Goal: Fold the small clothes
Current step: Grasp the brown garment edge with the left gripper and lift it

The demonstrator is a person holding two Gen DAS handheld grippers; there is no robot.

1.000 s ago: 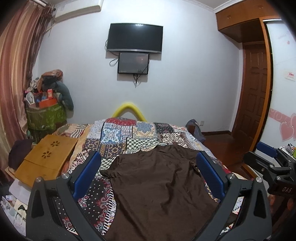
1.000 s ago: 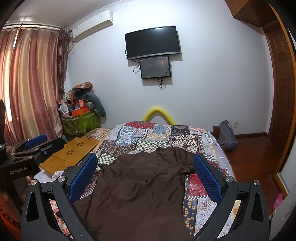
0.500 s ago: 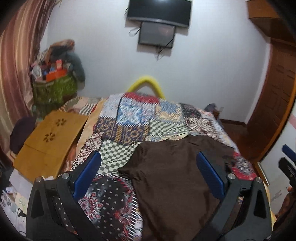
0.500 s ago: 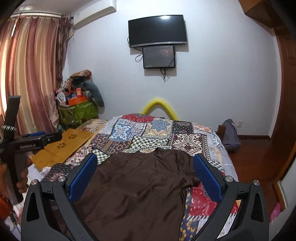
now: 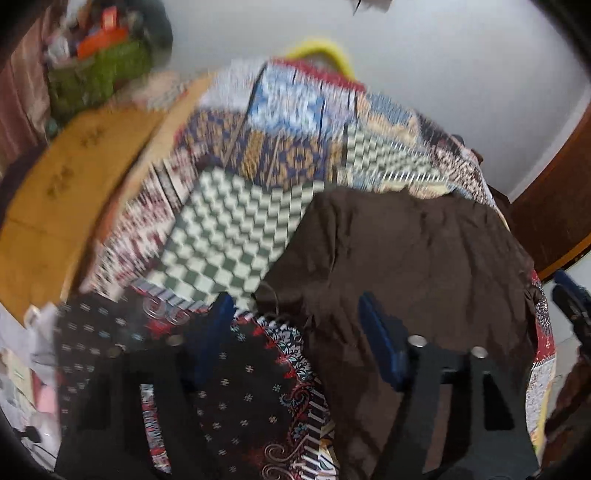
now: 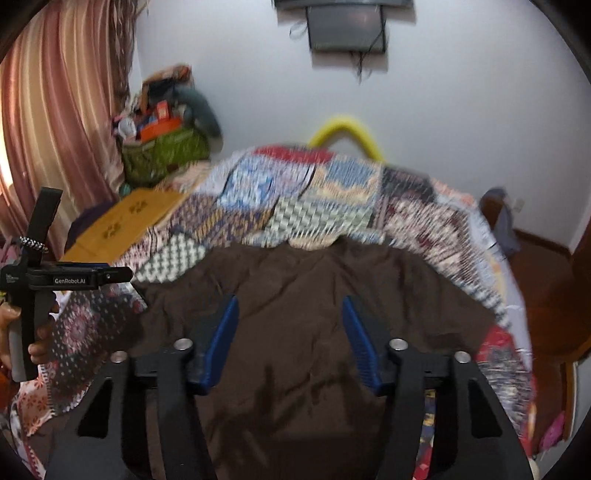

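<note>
"GenRobot.AI" in white letters on the black body of the left gripper point(image 6: 66, 280), at the left edge of the right wrist view. Small pale mark beside it, too blurred to read.

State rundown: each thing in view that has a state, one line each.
brown shirt: spread flat on the quilt, unfolded, not gripped.
left gripper: jaws closing, over the shirt's left edge, pads on nothing.
right gripper: jaws closing above the shirt, nothing clamped.
wall screen: dark, off.
</note>
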